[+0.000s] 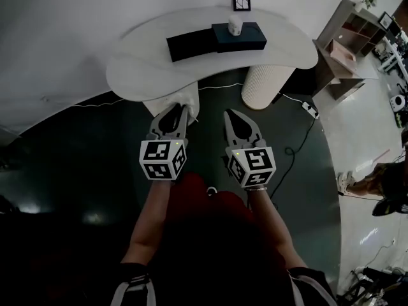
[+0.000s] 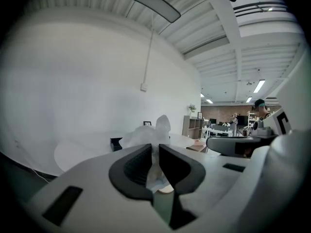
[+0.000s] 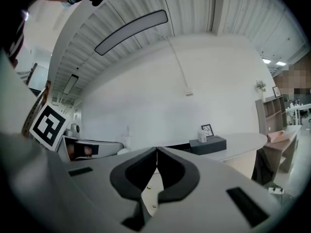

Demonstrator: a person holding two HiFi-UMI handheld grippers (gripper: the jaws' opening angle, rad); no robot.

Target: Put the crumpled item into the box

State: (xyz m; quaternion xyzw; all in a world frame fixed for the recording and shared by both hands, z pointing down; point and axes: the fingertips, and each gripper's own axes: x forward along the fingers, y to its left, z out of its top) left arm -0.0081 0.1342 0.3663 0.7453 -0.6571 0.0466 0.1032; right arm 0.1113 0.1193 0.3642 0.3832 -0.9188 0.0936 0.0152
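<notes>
Head view, left gripper (image 1: 180, 109) and right gripper (image 1: 228, 113) hung near smooth curved white table (image 1: 140, 69) edge, matte black box (image 1: 190, 45) beyond, left gripper view, ribbed pads (image 2: 137, 164) clamped crumpled white tissue (image 2: 146, 136), right gripper view, jaws met, empty.

- In the left gripper view, the lower part of the item (image 2: 146, 136) is hidden between the jaws of the left gripper (image 2: 155, 152).
- The item covers most of the box (image 2: 115, 143); I see only one dark corner.
- In my head view, a person (image 1: 368, 183) is cut off by the right edge.
- The white thing (image 1: 235, 25) on the table is too small for me to identify.
</notes>
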